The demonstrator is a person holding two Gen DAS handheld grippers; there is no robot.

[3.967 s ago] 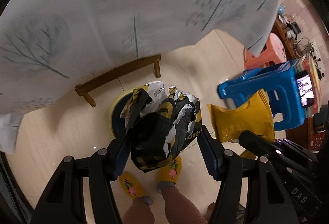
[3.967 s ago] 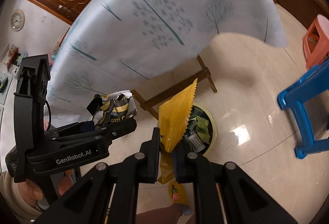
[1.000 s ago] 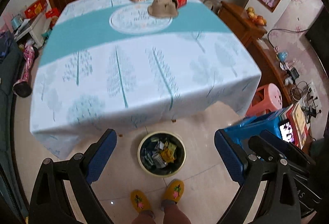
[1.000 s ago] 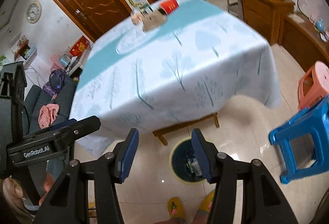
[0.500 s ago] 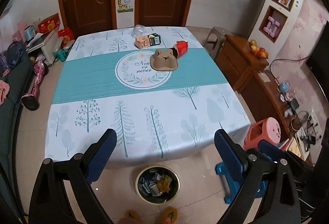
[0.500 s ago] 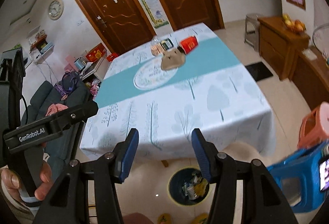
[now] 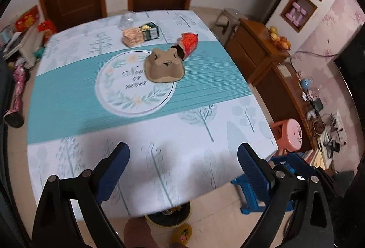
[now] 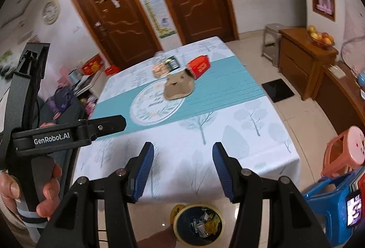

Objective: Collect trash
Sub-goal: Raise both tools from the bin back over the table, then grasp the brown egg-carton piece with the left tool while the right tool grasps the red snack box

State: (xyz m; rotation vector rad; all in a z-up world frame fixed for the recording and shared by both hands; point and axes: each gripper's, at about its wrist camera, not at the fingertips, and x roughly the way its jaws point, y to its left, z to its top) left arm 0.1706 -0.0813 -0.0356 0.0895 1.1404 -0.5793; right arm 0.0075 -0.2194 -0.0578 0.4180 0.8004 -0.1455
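Observation:
My left gripper [image 7: 183,153] is open and empty above the near edge of the table [image 7: 205,134]. My right gripper [image 8: 182,153] is open and empty too, beside it. On the far half of the tablecloth lie a brown cardboard cup tray [image 7: 164,65], a red carton [image 7: 189,42], a peach wrapper [image 7: 132,38], a dark green box [image 7: 150,32] and a clear plastic piece [image 7: 127,17]. The tray [image 8: 179,86] and red carton [image 8: 199,67] also show in the right wrist view. The trash bin [image 8: 199,224] stands on the floor by the table's near edge, holding wrappers.
A blue stool [image 8: 337,204] and a pink stool [image 8: 346,154] stand at the right of the table. A wooden cabinet [image 7: 257,52] with fruit lines the right wall. The person's left hand and gripper handle [image 8: 34,140] show at the left. Yellow slippers [image 7: 182,233] are by the bin.
Both grippers let their wrappers go into the bin, then rose from floor level. Over the last second they tilted up and moved toward the table top.

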